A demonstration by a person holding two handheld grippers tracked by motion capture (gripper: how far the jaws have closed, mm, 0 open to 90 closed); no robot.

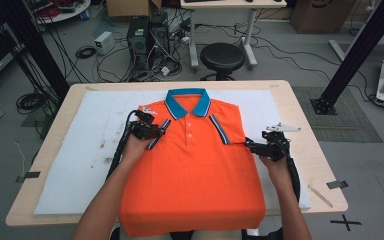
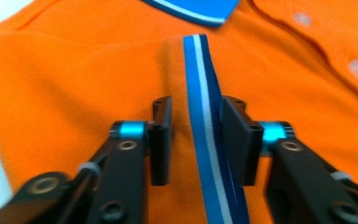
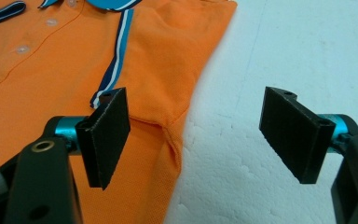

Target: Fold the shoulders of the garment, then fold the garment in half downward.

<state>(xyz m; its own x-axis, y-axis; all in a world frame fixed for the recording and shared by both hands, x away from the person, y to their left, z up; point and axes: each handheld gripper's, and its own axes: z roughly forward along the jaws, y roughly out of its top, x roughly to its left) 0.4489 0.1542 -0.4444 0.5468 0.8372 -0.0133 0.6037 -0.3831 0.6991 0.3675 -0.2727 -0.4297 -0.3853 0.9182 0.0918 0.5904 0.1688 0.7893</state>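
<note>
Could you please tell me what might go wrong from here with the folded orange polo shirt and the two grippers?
The left gripper straddles only the blue-and-white striped sleeve cuff, not yet pinched; closing there might lift the cuff alone and undo the fold of the orange polo shirt.
The right gripper stands wide open across the shirt's side edge, one pad above the white foam mat, so it could catch the mat or miss the fabric.

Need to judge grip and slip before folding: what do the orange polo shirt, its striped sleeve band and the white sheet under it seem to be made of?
Orange polo shirt: matte knit fabric, likely cotton pique; a fine pebbled weave shows in both gripper views.
Striped sleeve band: ribbed knit trim, blue with a white stripe, smoother and slightly shinier.
White sheet: looks like foam padding, perhaps polyethylene; dimpled, soft-looking surface, stained in places.
</note>
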